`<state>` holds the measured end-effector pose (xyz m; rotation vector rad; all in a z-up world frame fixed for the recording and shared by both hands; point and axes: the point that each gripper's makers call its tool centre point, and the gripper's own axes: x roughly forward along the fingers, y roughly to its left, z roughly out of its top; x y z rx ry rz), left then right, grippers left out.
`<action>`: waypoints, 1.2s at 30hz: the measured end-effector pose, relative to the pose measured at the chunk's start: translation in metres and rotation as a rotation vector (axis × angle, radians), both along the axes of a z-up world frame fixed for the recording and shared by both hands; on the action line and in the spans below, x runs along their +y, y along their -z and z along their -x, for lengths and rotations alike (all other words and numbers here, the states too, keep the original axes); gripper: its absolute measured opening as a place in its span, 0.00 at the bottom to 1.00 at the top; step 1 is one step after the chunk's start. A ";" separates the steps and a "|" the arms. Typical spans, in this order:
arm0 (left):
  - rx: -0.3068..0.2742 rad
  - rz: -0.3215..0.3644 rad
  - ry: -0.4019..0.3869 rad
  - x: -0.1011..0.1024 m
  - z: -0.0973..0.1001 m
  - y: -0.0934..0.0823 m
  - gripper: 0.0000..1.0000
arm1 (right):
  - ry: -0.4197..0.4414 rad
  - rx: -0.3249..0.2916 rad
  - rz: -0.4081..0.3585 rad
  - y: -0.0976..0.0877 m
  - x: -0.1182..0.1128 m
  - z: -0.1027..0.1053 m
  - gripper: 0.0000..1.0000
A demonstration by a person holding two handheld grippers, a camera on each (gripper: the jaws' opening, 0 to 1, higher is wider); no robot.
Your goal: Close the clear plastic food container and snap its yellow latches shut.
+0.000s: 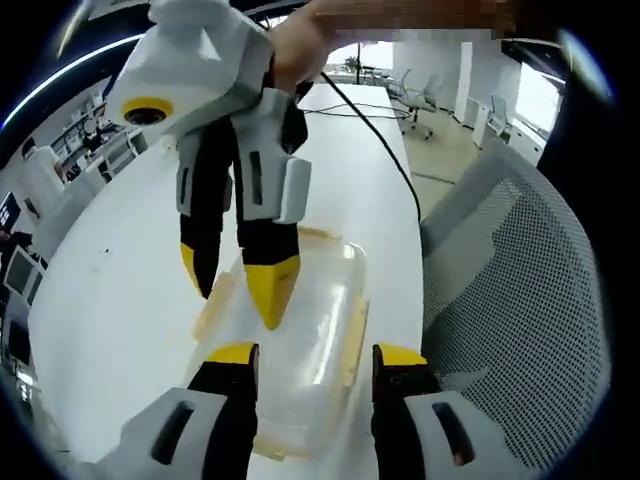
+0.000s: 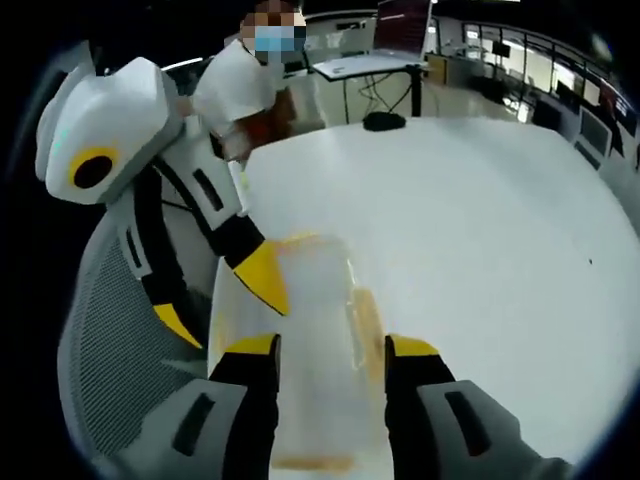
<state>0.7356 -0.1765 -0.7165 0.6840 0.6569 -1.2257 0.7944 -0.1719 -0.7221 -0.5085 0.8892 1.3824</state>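
The clear plastic container (image 1: 320, 320) lies on the white table (image 1: 130, 290) near its edge, with pale yellow latches (image 1: 355, 335) along its sides. It is blurred, so I cannot tell how the latches sit. My left gripper (image 1: 316, 358) hovers open over the near end of the box. From above, my right gripper (image 1: 235, 282) reaches down open, one yellow tip on the lid and the other beside the box's left side. In the right gripper view the container (image 2: 318, 340) runs between the open right gripper (image 2: 331, 350), and the left gripper (image 2: 218, 302) comes in from the left.
A grey mesh chair (image 1: 520, 300) stands against the table edge beside the box. A black cable (image 1: 385, 150) runs across the table. A small black object (image 2: 383, 121) lies at the far end, and a person in white (image 2: 245, 85) stands there. White table surface (image 2: 480, 230) stretches to the right.
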 end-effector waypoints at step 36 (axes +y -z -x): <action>-0.218 -0.064 0.079 -0.005 -0.005 0.008 0.35 | -0.176 0.157 0.166 0.006 0.009 0.005 0.33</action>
